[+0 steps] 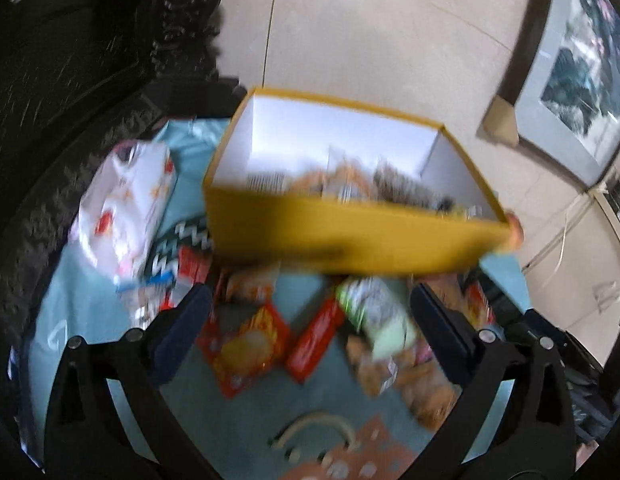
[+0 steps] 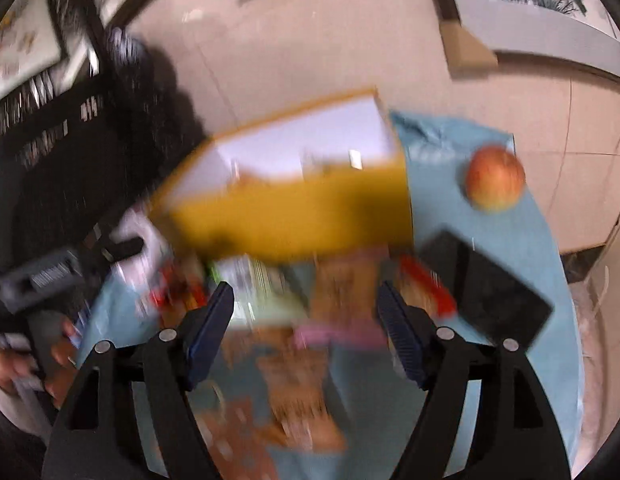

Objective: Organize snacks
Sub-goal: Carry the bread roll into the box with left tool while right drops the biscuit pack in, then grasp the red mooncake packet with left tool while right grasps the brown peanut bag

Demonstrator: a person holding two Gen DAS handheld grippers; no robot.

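Both tongs released: left (image 1: 310, 320), right (image 2: 306, 316) | crinkly snack packets (image 1: 250, 344) | rectangular yellow cardboard box (image 1: 349, 236)

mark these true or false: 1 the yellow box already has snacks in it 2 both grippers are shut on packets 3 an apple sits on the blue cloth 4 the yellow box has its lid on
1. True: packets show inside the yellow box.
2. False: the left gripper and right gripper are open and hold nothing.
3. True: the apple rests on the blue cloth, right of the box.
4. False: the box is open-topped, its white inside visible.
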